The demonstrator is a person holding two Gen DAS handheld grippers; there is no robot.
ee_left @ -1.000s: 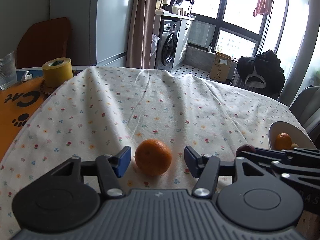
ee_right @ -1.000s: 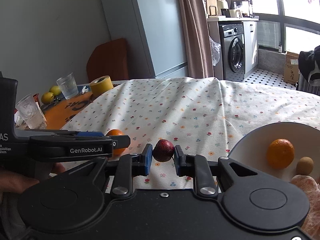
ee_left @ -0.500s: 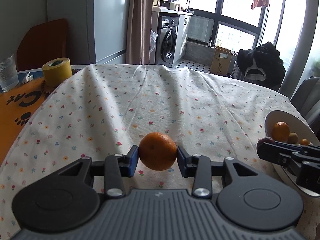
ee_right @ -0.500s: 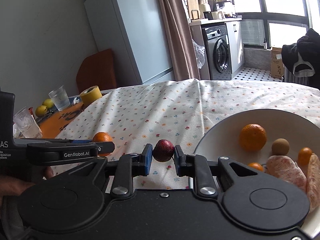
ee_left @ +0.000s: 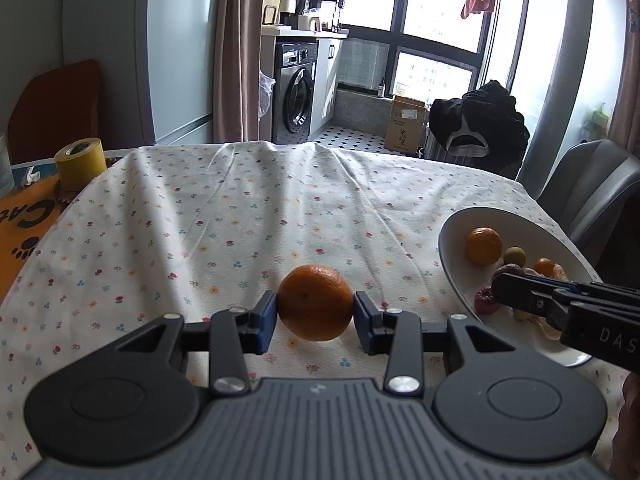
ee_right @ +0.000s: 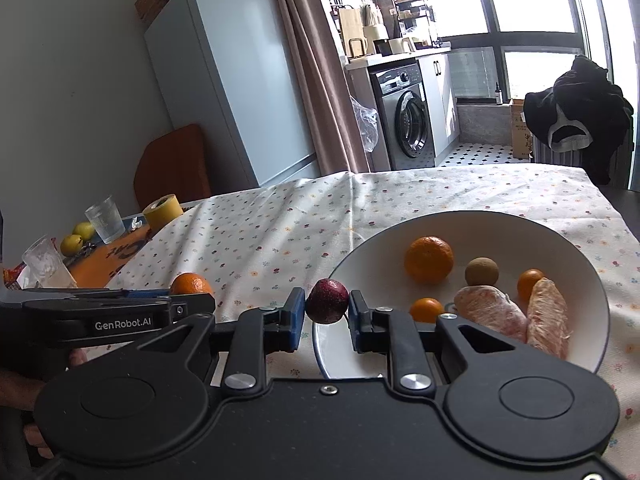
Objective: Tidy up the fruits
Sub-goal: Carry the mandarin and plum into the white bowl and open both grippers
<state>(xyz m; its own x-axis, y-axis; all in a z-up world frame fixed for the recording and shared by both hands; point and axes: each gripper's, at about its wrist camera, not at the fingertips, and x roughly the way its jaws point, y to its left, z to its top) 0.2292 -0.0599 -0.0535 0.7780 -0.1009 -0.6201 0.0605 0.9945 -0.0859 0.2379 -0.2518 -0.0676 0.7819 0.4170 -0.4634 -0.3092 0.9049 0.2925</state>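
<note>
Clamping an orange [ee_left: 315, 302] between its 2 blue pads, the left gripper [ee_left: 315, 316] holds the fruit clear above the flowered cloth of the worktop [ee_left: 240, 216], toward the near edge. Just to its right, the right gripper [ee_right: 327, 314] is closed on a dark red fruit [ee_right: 327, 300] and hangs over the near-left rim of the white bowl [ee_right: 576, 252], which sits by the worktop's right edge. Inside the bowl lie a mandarin [ee_right: 429, 259], a small brown round fruit [ee_right: 482, 271], 2 tiny orange fruits and 2 peeled citrus segments [ee_right: 548, 316]. A yellow tape roll [ee_left: 81, 163] stands at the far-left corner.
</note>
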